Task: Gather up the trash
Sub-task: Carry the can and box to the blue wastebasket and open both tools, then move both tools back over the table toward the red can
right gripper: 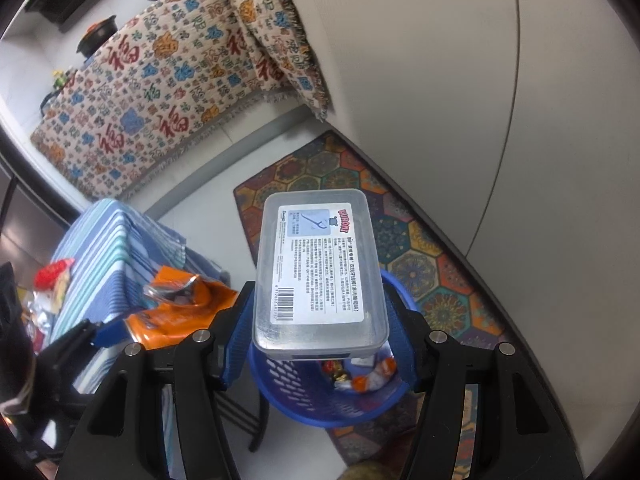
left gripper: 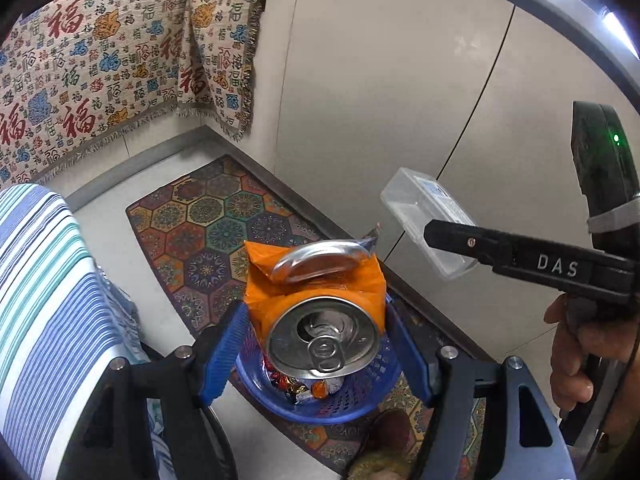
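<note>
My left gripper (left gripper: 320, 344) has its blue fingers (left gripper: 224, 344) partly open and pressed against a crushed orange aluminium drink can (left gripper: 320, 320), pull-tab end toward the camera. My right gripper (right gripper: 320, 320) is likewise partly open, its fingers clamped on the sides of a clear rectangular plastic box with a printed label (right gripper: 320, 272). Both loads hang over a round blue perforated plastic basket (right gripper: 304, 392) with crumpled sweet wrappers (right gripper: 360, 376) in its bottom. The basket stands on a hexagon-patterned multicoloured floor mat (left gripper: 208, 220), near the mat's edge along the plain grey cabinet fronts (left gripper: 380, 100). A blue-and-white striped cloth (left gripper: 44, 300) covers the table just beside the basket; a cream patterned throw (right gripper: 160, 92) drapes the furniture beyond.
</note>
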